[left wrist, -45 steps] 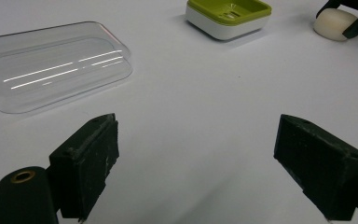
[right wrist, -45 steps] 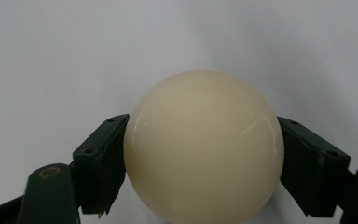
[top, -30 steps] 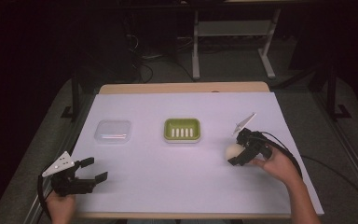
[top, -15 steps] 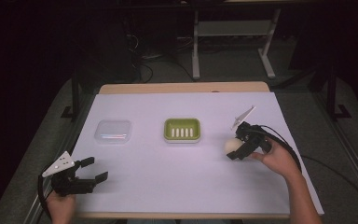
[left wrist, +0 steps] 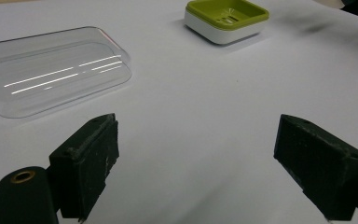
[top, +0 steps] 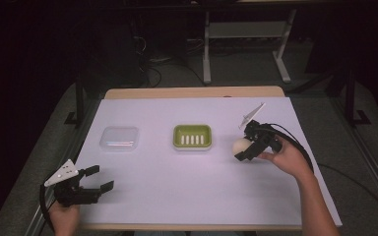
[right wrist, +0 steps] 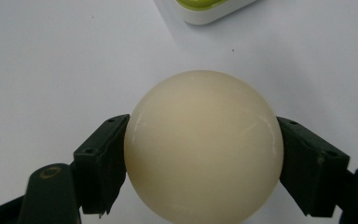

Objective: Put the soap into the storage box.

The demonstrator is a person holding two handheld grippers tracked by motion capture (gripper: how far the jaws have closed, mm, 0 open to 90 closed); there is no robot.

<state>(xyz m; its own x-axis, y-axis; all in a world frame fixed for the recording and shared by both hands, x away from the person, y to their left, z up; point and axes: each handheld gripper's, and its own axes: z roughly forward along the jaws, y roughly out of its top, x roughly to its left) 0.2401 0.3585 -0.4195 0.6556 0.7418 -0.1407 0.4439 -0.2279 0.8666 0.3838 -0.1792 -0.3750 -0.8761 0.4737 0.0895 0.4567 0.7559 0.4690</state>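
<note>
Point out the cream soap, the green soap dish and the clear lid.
cream soap [right wrist: 204, 144], right gripper view, middle of its rounded face.
green soap dish [top: 192, 136], high view, slotted floor.
clear lid [left wrist: 51, 77], left gripper view, flat top.

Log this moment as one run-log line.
right gripper: shut on cream soap bar | left gripper: open, idle near clear lid | green soap dish: empty
</note>
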